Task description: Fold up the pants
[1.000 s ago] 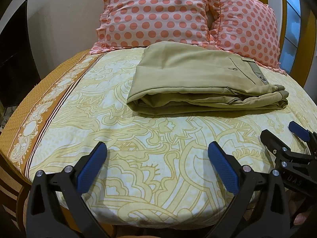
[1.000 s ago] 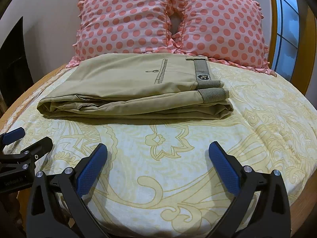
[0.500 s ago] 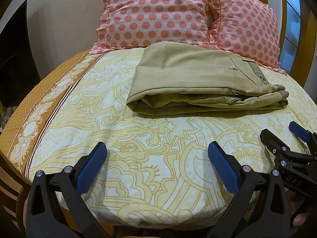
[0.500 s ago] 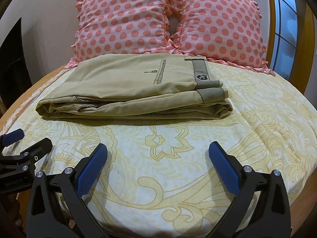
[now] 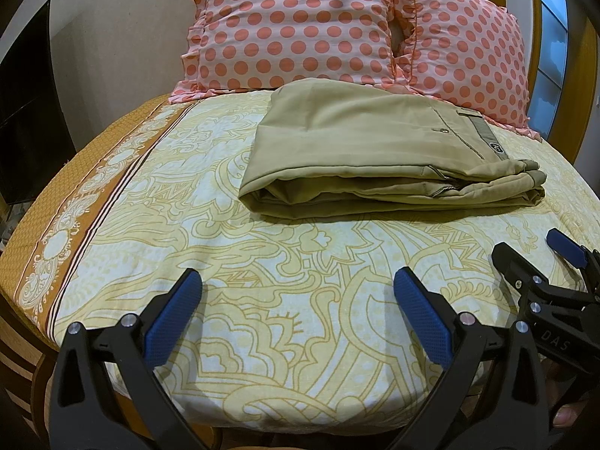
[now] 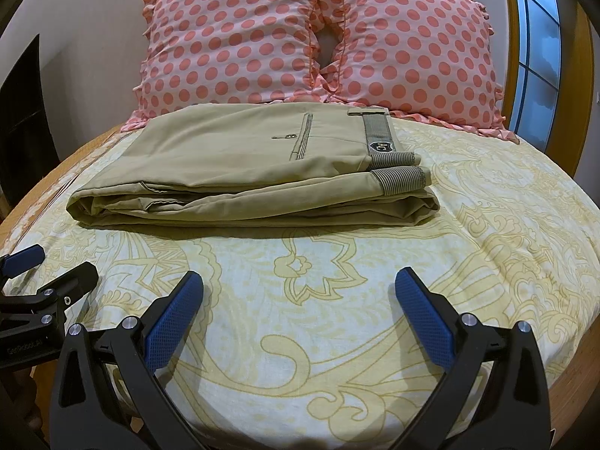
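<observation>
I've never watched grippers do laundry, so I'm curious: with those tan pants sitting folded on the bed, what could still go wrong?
Both the left gripper and the right gripper are open and clear of the pants.
1. The folded layers look loosely stacked along the near edge, so a nudge might slide them apart.
2. The bedsheet looks soft; a low grab might pinch it too.
3. The pillows seem to touch the pants' far edge, leaving little room there.

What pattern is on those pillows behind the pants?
Pink pillows with coral polka dots and ruffled edges, clearest in the right wrist view.
</observation>
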The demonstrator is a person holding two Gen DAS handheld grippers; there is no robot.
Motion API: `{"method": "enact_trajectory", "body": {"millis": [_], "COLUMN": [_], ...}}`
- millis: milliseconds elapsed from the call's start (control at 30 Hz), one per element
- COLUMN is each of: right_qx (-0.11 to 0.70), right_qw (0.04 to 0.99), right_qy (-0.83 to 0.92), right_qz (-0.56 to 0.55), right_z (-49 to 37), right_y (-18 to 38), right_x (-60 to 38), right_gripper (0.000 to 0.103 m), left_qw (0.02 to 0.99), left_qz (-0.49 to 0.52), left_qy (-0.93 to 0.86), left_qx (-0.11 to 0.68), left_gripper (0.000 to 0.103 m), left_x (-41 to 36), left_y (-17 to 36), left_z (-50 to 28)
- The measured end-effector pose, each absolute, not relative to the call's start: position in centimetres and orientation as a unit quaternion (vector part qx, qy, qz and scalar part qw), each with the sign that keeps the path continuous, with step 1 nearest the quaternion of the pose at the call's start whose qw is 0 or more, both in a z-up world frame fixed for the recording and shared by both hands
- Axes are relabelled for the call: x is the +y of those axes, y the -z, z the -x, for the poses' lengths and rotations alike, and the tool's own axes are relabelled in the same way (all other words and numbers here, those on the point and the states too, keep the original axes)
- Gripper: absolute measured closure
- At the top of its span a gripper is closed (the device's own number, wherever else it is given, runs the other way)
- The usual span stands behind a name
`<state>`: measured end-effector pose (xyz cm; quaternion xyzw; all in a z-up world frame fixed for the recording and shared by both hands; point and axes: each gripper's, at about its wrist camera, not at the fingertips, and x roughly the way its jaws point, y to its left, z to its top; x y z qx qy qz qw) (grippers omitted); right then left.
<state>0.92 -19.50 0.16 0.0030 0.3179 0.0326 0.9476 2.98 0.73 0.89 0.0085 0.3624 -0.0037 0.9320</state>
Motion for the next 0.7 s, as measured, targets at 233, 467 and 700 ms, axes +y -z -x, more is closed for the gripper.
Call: {"method": "enact_trajectory", "body": {"millis": [233, 467, 700], "right_qx": [0.318, 0.318, 0.317], "right_qw": [0.948, 0.948, 0.948], "right_qy": [-0.033, -0.032, -0.031], "right_qz": [-0.003, -0.003, -0.003], "right_z": [-0.97, -0.97, -0.97], "right_y": [-0.13, -0.08, -0.06], "right_x": [-19.53, -19.49, -19.47], "right_gripper": [0.001, 0.001, 0.001], "left_qw": [0.932, 0.932, 0.932], "left_qz": [-0.009, -0.009, -0.009], "left_qy": [0.005, 0.006, 0.005], "left_qx": [0.361, 0.361, 0.362], "left_gripper": [0.002, 0.002, 0.002], "left_x": [0.87, 0.88, 0.9], "left_y": [-0.92, -0.91, -0.89], "left_z": [-3.1, -3.11, -3.12]}}
